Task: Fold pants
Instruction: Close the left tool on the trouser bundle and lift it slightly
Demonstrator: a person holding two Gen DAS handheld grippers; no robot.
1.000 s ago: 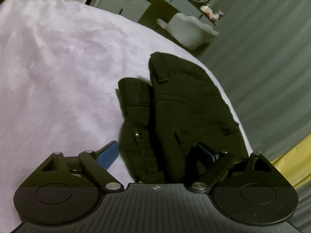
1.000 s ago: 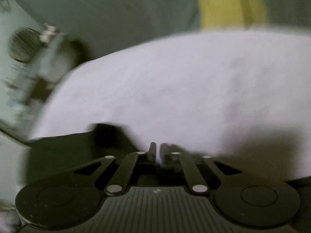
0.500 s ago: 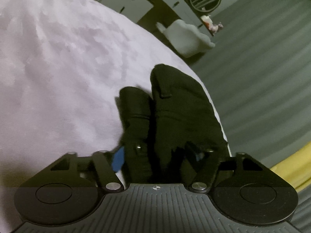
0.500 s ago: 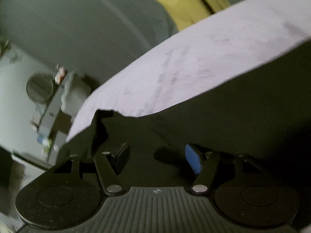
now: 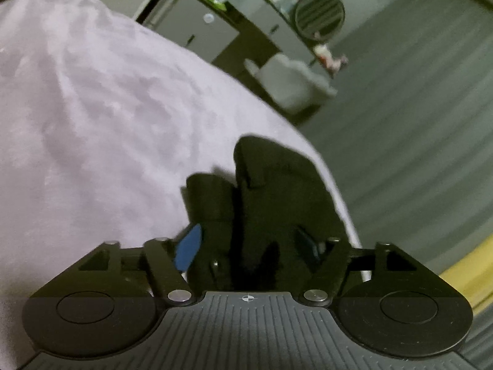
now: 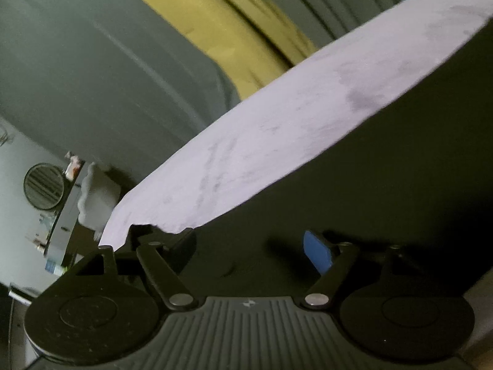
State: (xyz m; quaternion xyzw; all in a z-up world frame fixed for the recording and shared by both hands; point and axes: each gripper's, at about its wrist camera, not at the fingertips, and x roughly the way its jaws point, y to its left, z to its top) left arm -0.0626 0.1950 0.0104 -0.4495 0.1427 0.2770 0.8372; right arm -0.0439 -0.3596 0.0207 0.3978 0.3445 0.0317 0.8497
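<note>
Where black pants lie, lilac blanket spreads around.

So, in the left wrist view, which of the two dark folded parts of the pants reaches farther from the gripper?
The right-hand lobe of the pants: it is wider and extends higher in the picture than the shorter, narrower left lobe.

Dim indoor light, soft shadows, no glare; motion blur throughout, strong fisheye bending and dark vignette at edges.
</note>
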